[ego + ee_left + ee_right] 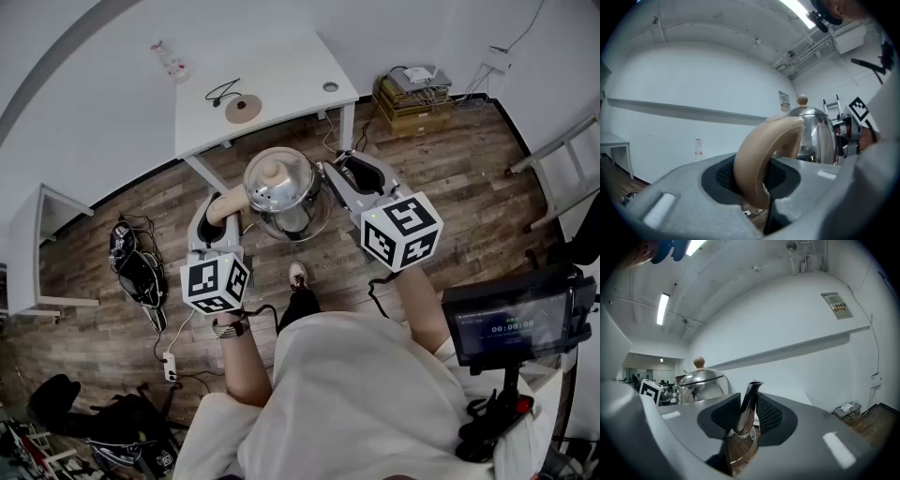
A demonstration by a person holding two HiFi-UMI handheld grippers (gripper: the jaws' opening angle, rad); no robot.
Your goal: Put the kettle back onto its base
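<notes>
light: bright ceiling strips | edges: fisheye-warped, dark corners | focus: sharp

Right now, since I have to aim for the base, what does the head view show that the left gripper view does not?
Only the head view shows the round base with its cord, lying on the white table beyond the kettle. Only the left gripper view shows, close up, the jaws of the left gripper pressed on the beige handle. Both views show the steel kettle with its lid knob.
</notes>
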